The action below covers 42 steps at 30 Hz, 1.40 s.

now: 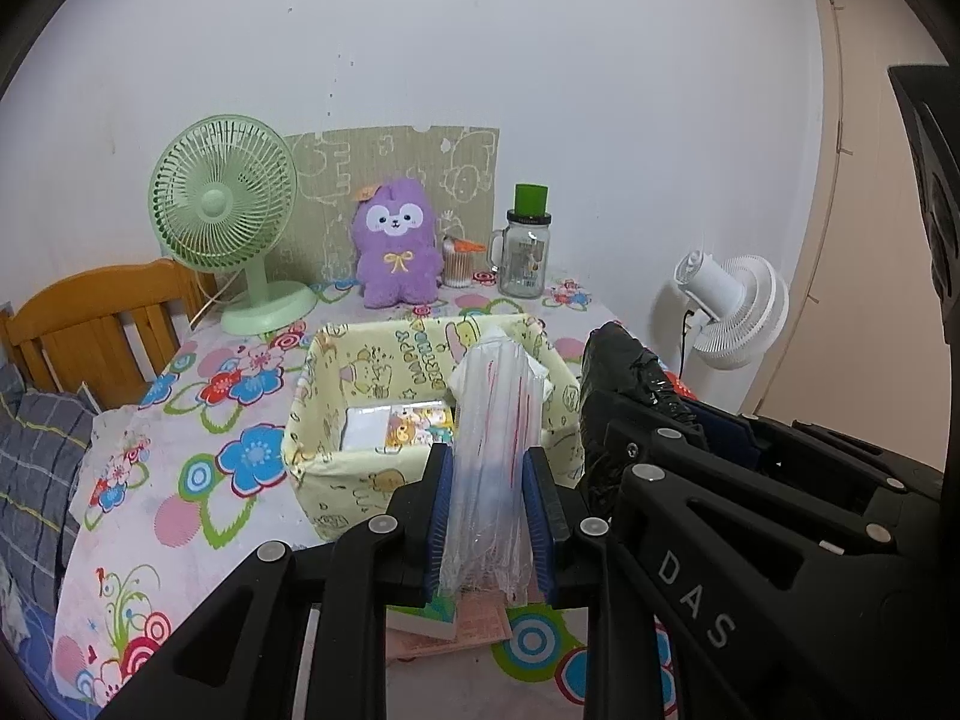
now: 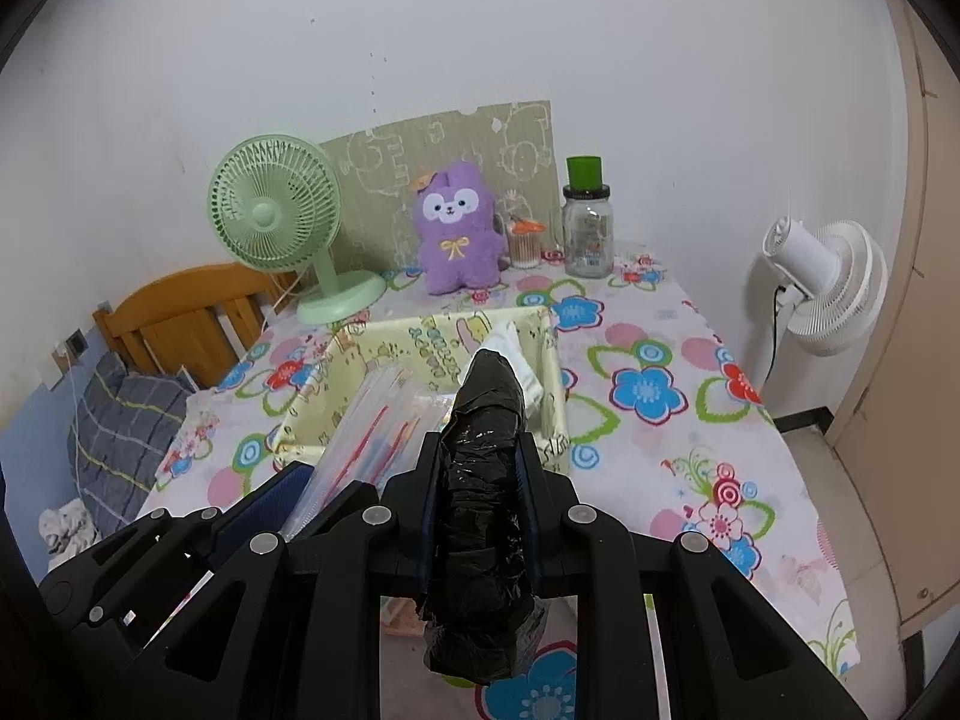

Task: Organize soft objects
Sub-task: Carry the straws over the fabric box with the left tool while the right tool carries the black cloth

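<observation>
While the left gripper (image 1: pixel 487 501) is clamped on a clear crinkly plastic packet with red streaks (image 1: pixel 489 450), the right gripper (image 2: pixel 480 501) is clamped on a crumpled black plastic bundle (image 2: pixel 480 504); both are held upright just above the near edge of a pale yellow fabric storage box printed with cartoon animals (image 1: pixel 336 480). Lettering on the box's inner back wall reads "HAPPY BIRTHDAY", upside down in the left wrist view. Raised letters "DAS" show on the right gripper's black arm (image 1: pixel 696 600) there. Inside the box lie a white flat packet (image 1: pixel 366 427) and a colourful cartoon-printed packet (image 1: pixel 420 426), largely hidden behind the clear packet; something white (image 2: pixel 516 360) leans in the far right corner, its kind unclear. Beyond, on the flower-patterned tablecloth (image 2: pixel 648 390), stand a mint-green desk fan (image 1: pixel 225 210), a purple plush animal with a yellow bow (image 1: pixel 395 243) and a glass mug-jar with a green lid (image 1: pixel 525 246), whose label is too small to read.
</observation>
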Motion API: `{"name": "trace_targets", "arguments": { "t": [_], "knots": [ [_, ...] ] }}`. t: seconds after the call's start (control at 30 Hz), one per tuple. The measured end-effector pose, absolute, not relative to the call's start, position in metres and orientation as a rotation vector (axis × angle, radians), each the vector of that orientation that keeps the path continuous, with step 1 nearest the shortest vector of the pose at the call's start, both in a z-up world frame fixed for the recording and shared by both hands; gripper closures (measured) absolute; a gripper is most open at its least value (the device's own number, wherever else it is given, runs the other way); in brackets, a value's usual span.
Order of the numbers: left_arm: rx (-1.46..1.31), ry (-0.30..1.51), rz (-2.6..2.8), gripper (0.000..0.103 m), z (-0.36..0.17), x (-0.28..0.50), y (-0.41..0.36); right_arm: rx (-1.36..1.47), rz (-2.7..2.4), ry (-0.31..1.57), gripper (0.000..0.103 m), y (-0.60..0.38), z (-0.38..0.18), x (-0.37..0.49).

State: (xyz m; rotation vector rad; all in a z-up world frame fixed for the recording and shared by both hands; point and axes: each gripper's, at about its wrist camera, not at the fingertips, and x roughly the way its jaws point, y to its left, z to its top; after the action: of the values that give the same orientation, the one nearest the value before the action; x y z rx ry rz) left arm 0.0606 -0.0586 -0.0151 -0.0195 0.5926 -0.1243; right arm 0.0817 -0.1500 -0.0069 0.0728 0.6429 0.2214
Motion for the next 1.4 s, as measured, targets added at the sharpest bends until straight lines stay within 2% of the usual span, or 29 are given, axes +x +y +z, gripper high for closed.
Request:
{"name": "trace_targets", "arguments": {
  "t": [0.63, 1.4],
  "knots": [
    [-0.028, 0.555, -0.106, 0.080, 0.008, 0.066, -0.049, 0.060, 0.244, 0.606, 0.078, -0.139, 0.015, 0.087],
    [-0.033, 0.570, -0.072, 0.080, 0.004, 0.107, -0.033, 0.051, 0.262, 0.625, 0.078, -0.124, 0.013, 0.128]
  ]
}}
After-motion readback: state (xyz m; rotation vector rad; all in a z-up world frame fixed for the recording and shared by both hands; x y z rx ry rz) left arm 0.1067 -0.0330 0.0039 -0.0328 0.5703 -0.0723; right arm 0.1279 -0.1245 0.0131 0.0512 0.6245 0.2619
